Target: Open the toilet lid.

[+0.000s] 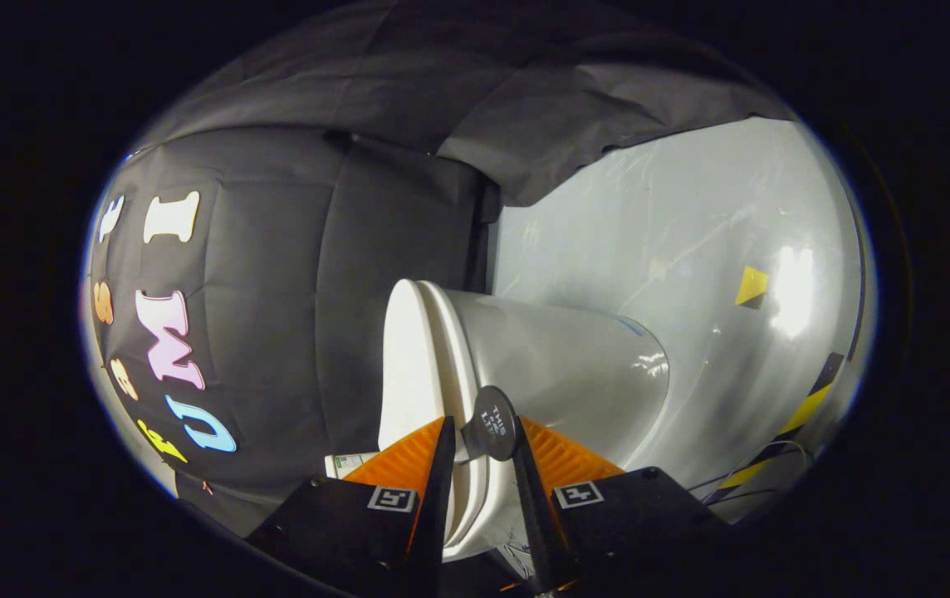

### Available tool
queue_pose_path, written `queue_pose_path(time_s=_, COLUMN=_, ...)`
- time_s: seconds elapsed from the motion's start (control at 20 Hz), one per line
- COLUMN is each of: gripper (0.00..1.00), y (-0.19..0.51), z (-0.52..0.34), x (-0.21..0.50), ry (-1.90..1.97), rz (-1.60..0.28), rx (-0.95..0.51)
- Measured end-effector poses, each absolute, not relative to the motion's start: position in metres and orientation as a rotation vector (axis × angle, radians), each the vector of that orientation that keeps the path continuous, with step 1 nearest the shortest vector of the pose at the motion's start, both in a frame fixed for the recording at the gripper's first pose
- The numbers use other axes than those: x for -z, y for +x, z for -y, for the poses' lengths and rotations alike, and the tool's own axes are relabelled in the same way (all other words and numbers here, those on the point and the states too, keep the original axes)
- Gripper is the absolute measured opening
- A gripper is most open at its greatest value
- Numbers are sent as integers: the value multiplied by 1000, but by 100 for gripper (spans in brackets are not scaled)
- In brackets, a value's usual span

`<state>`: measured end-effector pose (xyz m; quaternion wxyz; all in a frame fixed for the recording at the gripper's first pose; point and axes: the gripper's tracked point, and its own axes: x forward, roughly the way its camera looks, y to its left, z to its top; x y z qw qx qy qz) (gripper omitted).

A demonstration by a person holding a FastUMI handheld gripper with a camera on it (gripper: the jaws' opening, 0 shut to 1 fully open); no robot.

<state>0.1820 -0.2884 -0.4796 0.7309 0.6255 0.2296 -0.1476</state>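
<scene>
The pale, glossy floor [691, 249] takes up the far side of the scene beyond the fingers, catching a bright glare. A yellow-and-black striped tape strip [799, 415] lies on it well off to the side of the toilet, and a small yellow tape square [751, 285] sits farther away near the glare.

The white toilet [558, 365] appears rolled sideways in the gripper view, since the camera itself is turned: its rounded bowl body stretches from the rim towards the floor side, so its long axis runs across the view rather than up and down. The toilet lid [404, 365] is the flat white slab on the side of the rim nearest the black cloth wall. It lies close against the seat and rim, with only thin seams between the layers, so it reads as shut. Its broad face points towards the cloth wall and its front edge points towards the fingers.

The hand-held gripper [482, 453] straddles that front edge, one finger on the lid side and the other on the bowl side. A small dark round tab [492, 423], a lift handle with lettering on it, stands out from the lid's edge right between the fingertips. Whether both fingers press on the tab or edge cannot be told.
</scene>
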Motion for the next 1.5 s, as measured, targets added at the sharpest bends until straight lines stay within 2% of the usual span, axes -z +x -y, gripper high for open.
queue_pose_path(time_s=0.2, gripper=46, y=183, z=279, x=491, ry=1380, rz=-512, rx=342)
queue_pose_path(time_s=0.35, gripper=13, y=179, z=291, x=488, ry=1410, rz=-490, rx=357)
queue_pose_path(time_s=0.65, gripper=13, y=181, z=290, x=480, ry=1352, rz=-494, rx=341)
queue_pose_path(time_s=0.8, gripper=8, y=183, z=287, x=464, ry=1223, rz=-495, rx=315)
queue_pose_path(time_s=1.1, gripper=8, y=189, z=275, x=407, ry=1062, rz=-472, rx=270)
queue_pose_path(time_s=1.5, gripper=8, y=197, z=222, x=283, ry=807, rz=-404, rx=209)
